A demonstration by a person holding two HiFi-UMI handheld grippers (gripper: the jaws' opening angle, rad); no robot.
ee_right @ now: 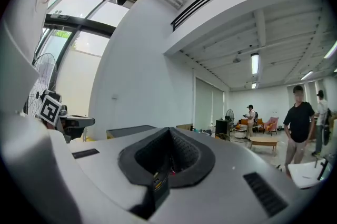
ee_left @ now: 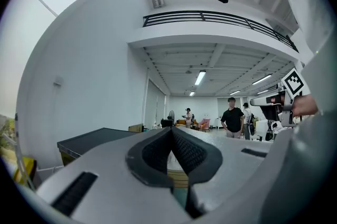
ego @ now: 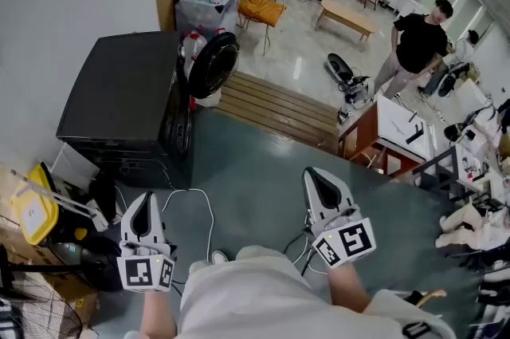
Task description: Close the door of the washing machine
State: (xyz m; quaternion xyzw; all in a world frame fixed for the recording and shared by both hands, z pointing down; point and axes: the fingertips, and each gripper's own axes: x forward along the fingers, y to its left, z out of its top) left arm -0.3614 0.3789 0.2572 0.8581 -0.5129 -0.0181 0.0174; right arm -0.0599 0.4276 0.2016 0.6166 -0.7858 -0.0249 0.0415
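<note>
The black washing machine (ego: 127, 102) stands at the left against the wall. Its round door (ego: 212, 64) hangs swung open at the far front corner. Both grippers are held low near my body, well short of the machine, pointing level. My left gripper (ego: 145, 198) is shut with nothing between its jaws; in the left gripper view its pads meet at the tip (ee_left: 171, 128), and the machine's top (ee_left: 97, 139) lies beyond. My right gripper (ego: 315, 174) is further right over the grey floor, and its jaws meet too (ee_right: 169, 129), empty. The washing machine (ee_right: 131, 130) shows faintly past it.
A wooden pallet (ego: 275, 108) lies beyond the open door. A white cable (ego: 203, 210) runs over the floor before the machine. A yellow object (ego: 32, 210) and a fan (ego: 32, 313) sit at the near left. A red-brown desk (ego: 374, 138) stands right; a person in black (ego: 418, 42) behind.
</note>
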